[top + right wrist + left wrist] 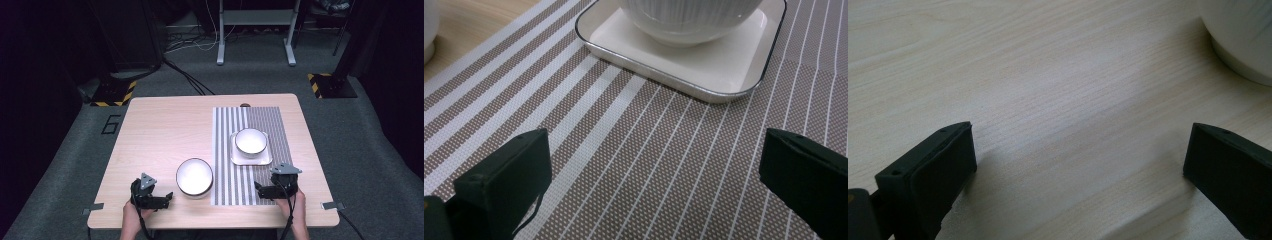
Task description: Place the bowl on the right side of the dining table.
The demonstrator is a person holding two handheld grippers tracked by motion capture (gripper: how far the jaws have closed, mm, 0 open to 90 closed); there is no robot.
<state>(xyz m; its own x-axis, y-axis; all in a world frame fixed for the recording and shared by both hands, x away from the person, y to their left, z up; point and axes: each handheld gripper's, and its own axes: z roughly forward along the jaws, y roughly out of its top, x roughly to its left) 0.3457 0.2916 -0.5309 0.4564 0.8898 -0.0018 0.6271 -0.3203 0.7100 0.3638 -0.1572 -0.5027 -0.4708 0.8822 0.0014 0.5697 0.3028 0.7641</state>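
Striped placemat [634, 165], square plate [724, 70], bowl [684, 20]

Desk [160, 130] brightly lit from above, surroundings near black. Mild glare inside bowl [194, 176] (at 6 o'clock). Gripper views: jaws blurred, soft shadows beneath, desk grain sharp.

White dishes on pale wood and stripes

The tabletop [160, 130] is light wood grain; the placemat [226, 150] is brown-grey with white stripes, broad on one half, thin on the other. Both bowls [194, 176] [250, 141] and the dark-rimmed square plate [239, 159] are white; each hand-held gripper [167, 197] [258, 188] is black.
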